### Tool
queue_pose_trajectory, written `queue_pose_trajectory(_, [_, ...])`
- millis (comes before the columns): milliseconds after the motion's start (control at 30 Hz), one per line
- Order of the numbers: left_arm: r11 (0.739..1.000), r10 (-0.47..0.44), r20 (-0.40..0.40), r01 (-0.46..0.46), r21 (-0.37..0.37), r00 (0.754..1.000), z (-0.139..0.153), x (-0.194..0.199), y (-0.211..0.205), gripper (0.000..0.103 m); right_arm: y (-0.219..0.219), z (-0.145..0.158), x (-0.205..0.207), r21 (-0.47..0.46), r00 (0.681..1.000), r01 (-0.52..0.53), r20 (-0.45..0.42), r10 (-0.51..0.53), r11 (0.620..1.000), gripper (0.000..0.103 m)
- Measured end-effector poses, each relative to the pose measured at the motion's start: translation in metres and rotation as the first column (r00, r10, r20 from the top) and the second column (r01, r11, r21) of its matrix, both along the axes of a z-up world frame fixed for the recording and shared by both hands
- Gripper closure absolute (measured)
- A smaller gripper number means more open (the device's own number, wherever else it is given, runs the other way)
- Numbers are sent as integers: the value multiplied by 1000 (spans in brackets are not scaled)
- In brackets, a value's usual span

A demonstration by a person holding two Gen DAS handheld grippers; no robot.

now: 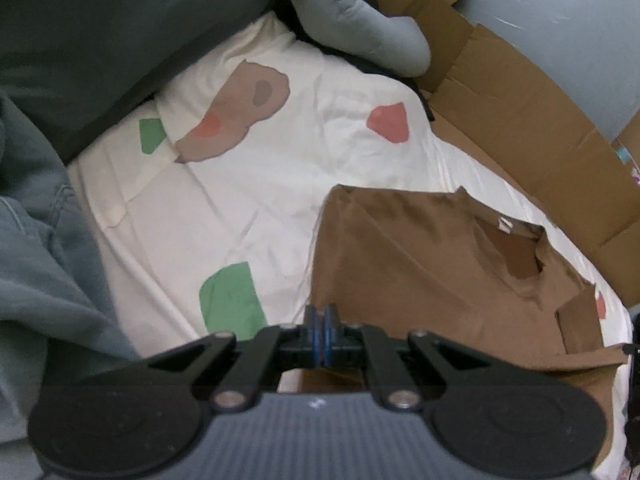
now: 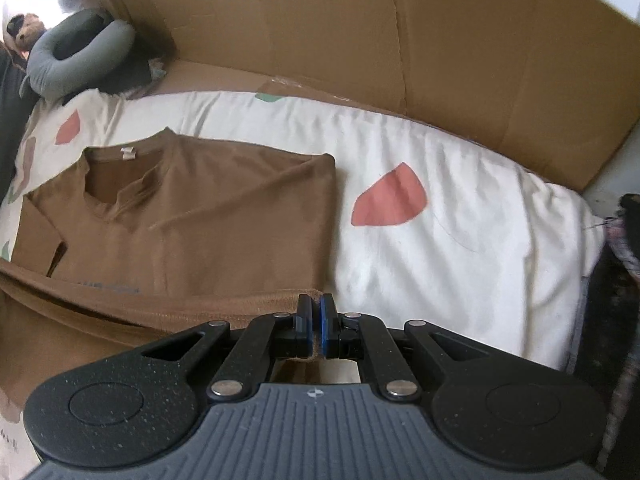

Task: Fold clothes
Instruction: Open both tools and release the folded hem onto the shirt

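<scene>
**Brown shirt pinched at its hem on both sides**

A brown shirt (image 2: 192, 216) is laid on a white sheet (image 2: 460, 240) printed with red and green patches, its collar turned away from the cameras and its lower hem folded up over the body. The right gripper (image 2: 315, 320) is clenched on the hem's corner, brown cloth being seen between the blue pads. The left gripper (image 1: 321, 320) is likewise closed on the shirt's edge at the other side, though the cloth between its pads is partly hidden. Flattened cardboard (image 2: 460, 52) is stood along the far side of the sheet. A grey curved pillow (image 2: 76, 60) is seen by the sheet's far corner.
</scene>
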State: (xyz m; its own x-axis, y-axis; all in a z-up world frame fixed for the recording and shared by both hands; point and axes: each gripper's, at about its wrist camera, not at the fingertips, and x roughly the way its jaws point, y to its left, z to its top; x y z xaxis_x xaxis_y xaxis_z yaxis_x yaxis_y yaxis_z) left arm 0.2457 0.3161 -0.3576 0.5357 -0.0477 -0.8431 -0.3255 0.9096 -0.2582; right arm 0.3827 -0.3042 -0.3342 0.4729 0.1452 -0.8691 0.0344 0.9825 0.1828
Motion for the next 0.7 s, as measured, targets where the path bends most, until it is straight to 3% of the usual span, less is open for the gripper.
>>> queue_pose_trajectory(67, [1000, 28, 22, -28, 5, 999, -5, -2, 3, 99, -3, -6, 3, 24, 999, 27, 43, -28, 999, 98])
queue_pose_trajectory(133, [999, 50, 69, -49, -4, 996, -3, -9, 6, 83, -4, -8, 4, 40, 993, 43, 111, -47, 998, 97])
queue_pose_trajectory(200, [999, 44, 89, -44, -6, 995, 1, -15, 5, 49, -7, -10, 2, 67, 988, 62, 138, -70, 996, 85])
queue_pose_trajectory(267, [1000, -1, 79, -1, 20, 997, 0, -17, -3, 38, -8, -12, 0, 80, 988, 72, 134, -82, 994, 72])
queue_pose_trajectory(300, [999, -24, 74, 21, 33, 997, -1, -19, -7, 36, -8, -12, -1, 79, 988, 68, 135, -79, 995, 64])
queue_pose_trajectory(467, [987, -122, 24, 119, 109, 992, -12, -22, -27, 26, -6, -11, -12, 65, 990, 44, 129, -52, 997, 46])
queue_pose_trajectory(700, [983, -145, -33, 147, 107, 989, -35, -23, -35, 22, 1, -25, -29, 55, 995, 28, 94, -33, 998, 37])
